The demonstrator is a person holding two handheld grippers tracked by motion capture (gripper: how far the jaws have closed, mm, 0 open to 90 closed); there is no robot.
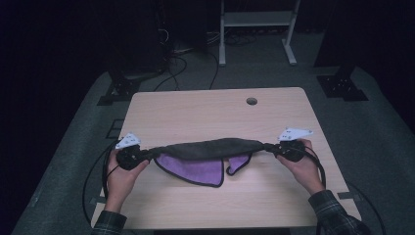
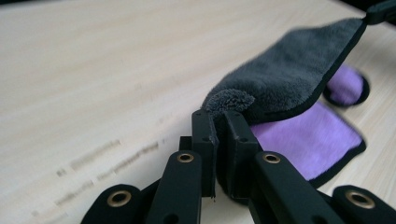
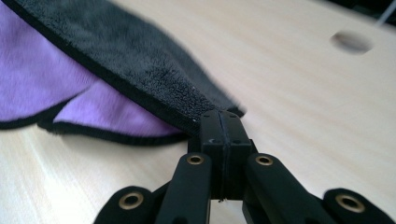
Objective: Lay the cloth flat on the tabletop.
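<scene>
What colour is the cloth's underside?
Purple, edged in black; the cloth shows it best in the left gripper view.

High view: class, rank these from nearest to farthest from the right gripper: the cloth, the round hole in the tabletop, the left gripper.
From the right gripper:
1. Cloth, held in its fingers, stretching left.
2. Round hole, beyond it toward the table's far edge.
3. Left gripper, at the cloth's opposite end.

Jaws clamped on grey-purple cloth (image 2: 285,79), wooden table (image 2: 102,70)

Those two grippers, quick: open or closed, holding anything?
Left gripper: closed on one end of the grey-and-purple cloth.
Right gripper: closed on the cloth's other end.
</scene>
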